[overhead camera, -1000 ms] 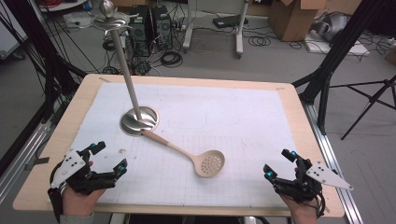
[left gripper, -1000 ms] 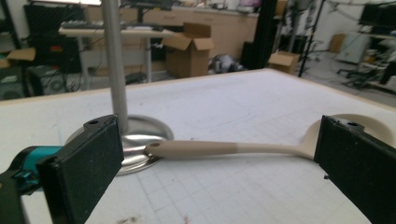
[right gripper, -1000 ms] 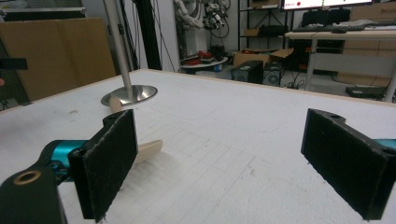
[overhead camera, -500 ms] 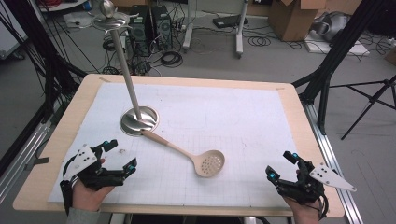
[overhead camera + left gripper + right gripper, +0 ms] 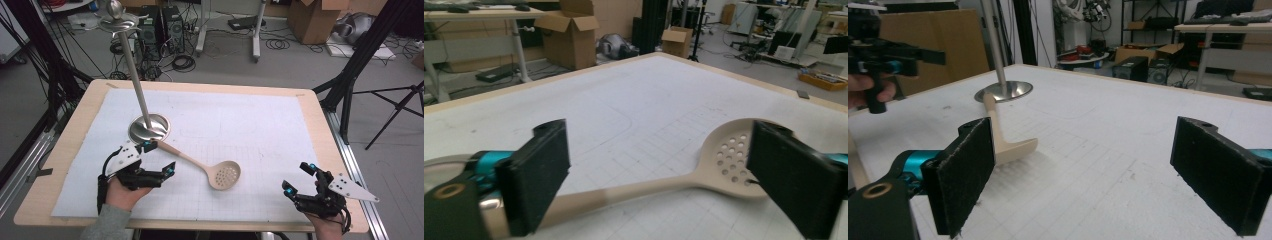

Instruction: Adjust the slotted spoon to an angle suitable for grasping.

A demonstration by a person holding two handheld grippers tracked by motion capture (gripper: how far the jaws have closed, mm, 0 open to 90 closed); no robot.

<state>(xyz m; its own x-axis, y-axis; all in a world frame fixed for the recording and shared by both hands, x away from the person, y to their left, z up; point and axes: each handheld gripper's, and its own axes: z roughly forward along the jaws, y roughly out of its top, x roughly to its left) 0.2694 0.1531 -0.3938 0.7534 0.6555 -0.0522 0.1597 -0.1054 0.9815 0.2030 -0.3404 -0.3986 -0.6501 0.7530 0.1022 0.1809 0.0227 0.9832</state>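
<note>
Beige plastic, the slotted spoon point(image 5: 206, 166) lies flat on the white gridded mat point(image 5: 260, 125), its handle end touching the round base of the tall steel stand point(image 5: 149, 127) and its perforated bowl pointing away from that base toward the near edge. The left gripper point(image 5: 157, 157) sits just beside the base, its jaws straddling the handle; they have just been closing a little, yet the left gripper view shows the pads apart, the handle running between them without contact. The right gripper point(image 5: 298, 178) rests well apart from the stand, jaws spread and empty. The work seems barely begun: the spoon is unlifted, and grasping and carrying it remain.
</note>
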